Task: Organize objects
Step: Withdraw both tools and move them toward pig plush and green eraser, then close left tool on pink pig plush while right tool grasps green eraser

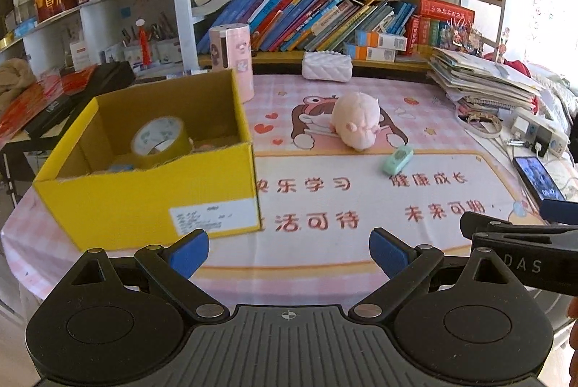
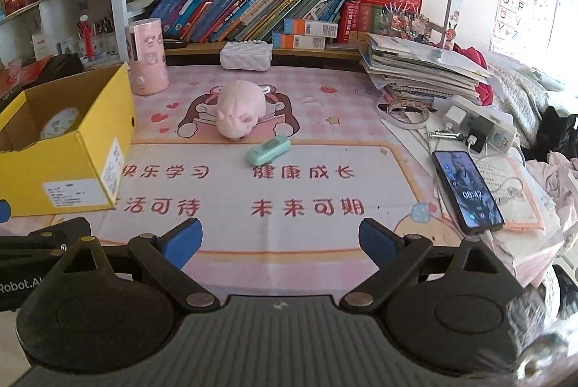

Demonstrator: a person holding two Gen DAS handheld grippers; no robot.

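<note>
Here both grippers hover over the near edge of the pink printed desk mat, nothing held. Left gripper: jaws spread wide, blue pads bare. Right gripper: same, wide apart and empty.

Ahead and left of the left gripper sits the yellow cardboard box, open-topped; a roll of tape leans inside it, plus some small items on the box floor, too hidden to name. Straight ahead of both grippers, mid-mat, lies the pink plush pig, and just nearer, slightly right of it, the mint-green correction tape, close beside but apparently not touching the pig.

Right of the right gripper a smartphone lies screen-up. Far ahead a white quilted pouch and a pink cylinder container stand by the bookshelf.
</note>
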